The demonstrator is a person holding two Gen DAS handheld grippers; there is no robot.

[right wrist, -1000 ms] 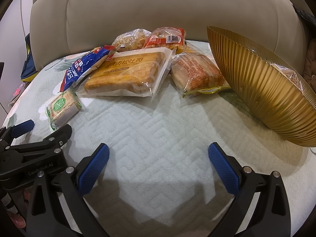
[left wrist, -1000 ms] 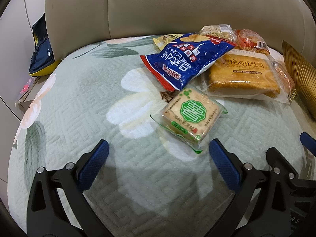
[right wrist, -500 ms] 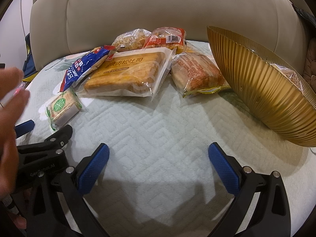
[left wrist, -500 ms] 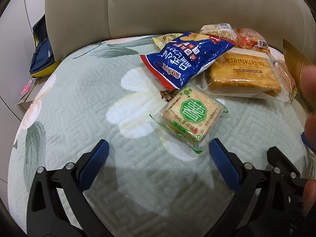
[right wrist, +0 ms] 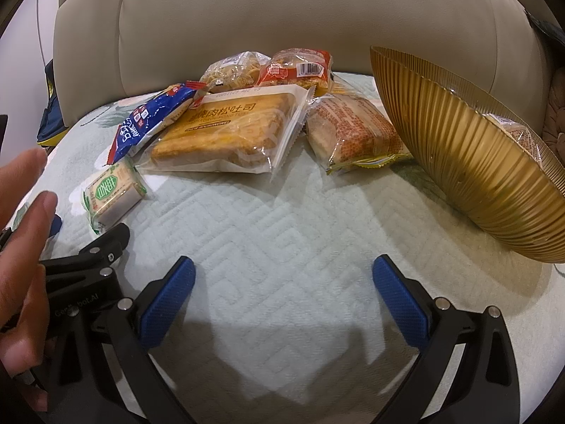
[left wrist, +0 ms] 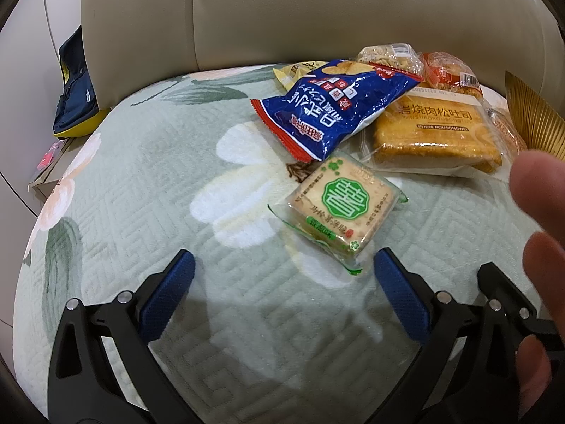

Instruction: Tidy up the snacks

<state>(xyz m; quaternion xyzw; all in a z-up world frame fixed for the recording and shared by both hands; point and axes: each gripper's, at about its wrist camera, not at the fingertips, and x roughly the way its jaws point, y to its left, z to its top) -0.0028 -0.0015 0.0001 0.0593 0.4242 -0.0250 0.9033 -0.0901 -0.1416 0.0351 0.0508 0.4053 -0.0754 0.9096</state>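
A small green-label biscuit pack [left wrist: 340, 208] lies just ahead of my open left gripper [left wrist: 282, 286], nearer its right finger; it also shows in the right wrist view [right wrist: 113, 194]. Behind it lie a blue chip bag [left wrist: 328, 109], a pork-floss toast pack [left wrist: 438, 134], and several wrapped breads [right wrist: 353, 134]. My right gripper [right wrist: 282, 291] is open and empty over bare quilt. A ribbed gold bowl [right wrist: 469, 162] stands at its right and holds one wrapped snack [right wrist: 522, 134].
The snacks rest on a pale green quilted cover [right wrist: 282, 219] before a beige cushioned backrest [right wrist: 282, 17]. A bare hand [left wrist: 540, 247] hovers at the right of the left wrist view. A navy and yellow bag [left wrist: 74, 92] sits off the left edge.
A bare hand has come into view between the two grippers and moved further in. Both grippers and all the snacks have stayed where they were.
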